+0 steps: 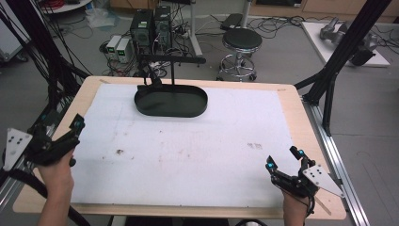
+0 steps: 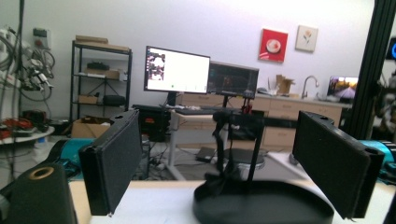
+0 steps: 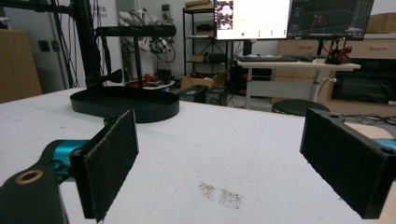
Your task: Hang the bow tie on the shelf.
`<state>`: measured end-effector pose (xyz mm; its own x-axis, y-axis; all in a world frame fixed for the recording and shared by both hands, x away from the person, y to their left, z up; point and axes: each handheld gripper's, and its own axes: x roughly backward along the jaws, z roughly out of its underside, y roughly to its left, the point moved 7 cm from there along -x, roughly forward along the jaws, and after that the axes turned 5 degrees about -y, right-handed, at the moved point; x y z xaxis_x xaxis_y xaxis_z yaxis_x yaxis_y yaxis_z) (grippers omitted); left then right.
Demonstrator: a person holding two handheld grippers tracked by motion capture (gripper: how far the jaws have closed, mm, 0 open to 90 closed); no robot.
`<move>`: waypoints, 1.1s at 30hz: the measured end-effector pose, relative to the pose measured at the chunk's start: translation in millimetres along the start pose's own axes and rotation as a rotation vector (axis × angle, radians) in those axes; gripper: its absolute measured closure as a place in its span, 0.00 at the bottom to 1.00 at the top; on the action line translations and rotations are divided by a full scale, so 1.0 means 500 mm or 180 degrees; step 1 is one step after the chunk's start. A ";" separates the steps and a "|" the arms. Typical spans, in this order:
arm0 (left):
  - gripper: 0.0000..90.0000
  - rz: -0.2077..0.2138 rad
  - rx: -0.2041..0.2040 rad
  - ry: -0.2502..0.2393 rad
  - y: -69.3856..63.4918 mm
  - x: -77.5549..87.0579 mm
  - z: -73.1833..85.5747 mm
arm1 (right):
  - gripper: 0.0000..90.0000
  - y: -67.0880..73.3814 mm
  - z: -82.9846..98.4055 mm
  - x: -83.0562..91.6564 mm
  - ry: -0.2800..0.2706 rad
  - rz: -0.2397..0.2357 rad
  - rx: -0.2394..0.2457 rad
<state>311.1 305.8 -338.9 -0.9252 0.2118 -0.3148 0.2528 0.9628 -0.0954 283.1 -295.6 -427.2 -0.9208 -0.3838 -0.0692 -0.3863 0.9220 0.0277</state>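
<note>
A black oval tray (image 1: pixel 200 96) stands at the back middle of the white-covered table (image 1: pixel 188 160), with a black T-shaped stand (image 1: pixel 171 60) rising from it. Nothing shows inside the tray. My left gripper (image 1: pixel 74 139) hovers at the table's left edge, open and empty. In the left gripper view its jaws (image 2: pixel 224 163) stand wide, framing the tray (image 2: pixel 261 205) and the stand (image 2: pixel 254 154) ahead. My right gripper (image 1: pixel 283 159) sits near the front right corner, open and empty. In the right gripper view (image 3: pixel 224 163) the tray (image 3: pixel 126 107) lies far off at the left.
Small dark stains (image 1: pixel 254 146) mark the white sheet near the right gripper. Black frame posts (image 1: pixel 339 56) rise beside the table's right edge. A stool (image 1: pixel 241 40) and computer towers (image 1: pixel 150 26) stand on the floor behind the table.
</note>
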 end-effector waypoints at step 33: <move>0.18 -0.0165 0.0040 0.0377 0.055 0.107 0.149 | 0.12 -0.004 -0.005 0.004 -0.0046 -0.0001 -0.0046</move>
<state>289.8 331.3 -428.7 -0.9639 0.1807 -0.1955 0.2066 0.9710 -0.1208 281.9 -298.3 -425.1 -0.9199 -0.3832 -0.0835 -0.3875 0.9209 0.0420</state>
